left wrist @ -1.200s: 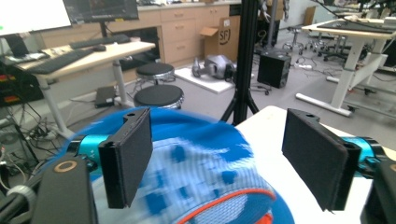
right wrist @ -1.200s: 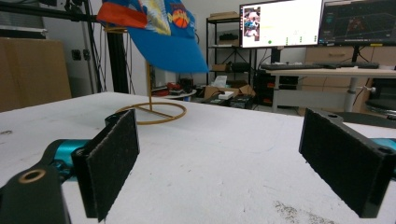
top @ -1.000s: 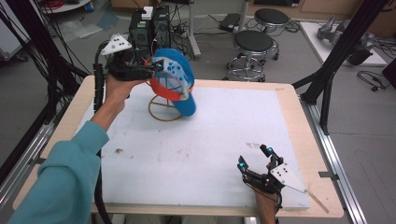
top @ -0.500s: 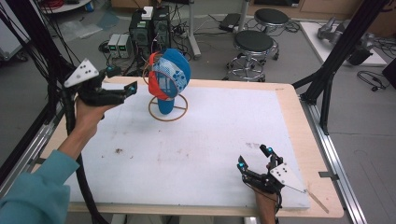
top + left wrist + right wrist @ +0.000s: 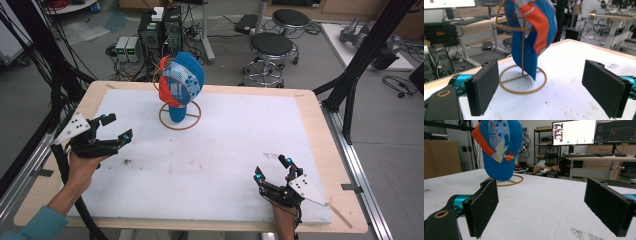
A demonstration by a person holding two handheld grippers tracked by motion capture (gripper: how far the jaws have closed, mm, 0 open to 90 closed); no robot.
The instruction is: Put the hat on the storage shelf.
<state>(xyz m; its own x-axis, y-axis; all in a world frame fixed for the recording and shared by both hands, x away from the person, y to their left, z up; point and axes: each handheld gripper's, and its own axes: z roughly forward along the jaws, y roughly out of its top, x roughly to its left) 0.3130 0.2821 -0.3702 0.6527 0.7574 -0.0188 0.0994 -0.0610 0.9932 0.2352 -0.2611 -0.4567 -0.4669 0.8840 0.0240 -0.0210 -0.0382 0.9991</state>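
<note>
A blue cap [image 5: 182,82] with an orange brim hangs on a gold wire stand [image 5: 180,119] at the back middle of the white mat. My left gripper [image 5: 116,126] hovers low over the mat's left side, apart from the stand and pointing toward it. Its jaws have just been opening and stand wide with nothing between them. In the left gripper view the cap [image 5: 531,27] and stand [image 5: 522,80] lie ahead between the pads [image 5: 485,87]. My right gripper [image 5: 272,168] rests open near the front right. In its view the cap [image 5: 499,147] sits far off at the left.
The white mat [image 5: 225,150] covers most of the wooden table [image 5: 320,130]. Two stools [image 5: 270,47] and computer boxes [image 5: 160,30] stand on the floor behind. A black frame post [image 5: 360,65] rises at the right. Monitors [image 5: 574,132] stand beyond the table.
My left gripper has drawn back from the cap, moving left and down toward the table's left side. The cap has stayed on the stand and swung round. The right gripper has kept still.
</note>
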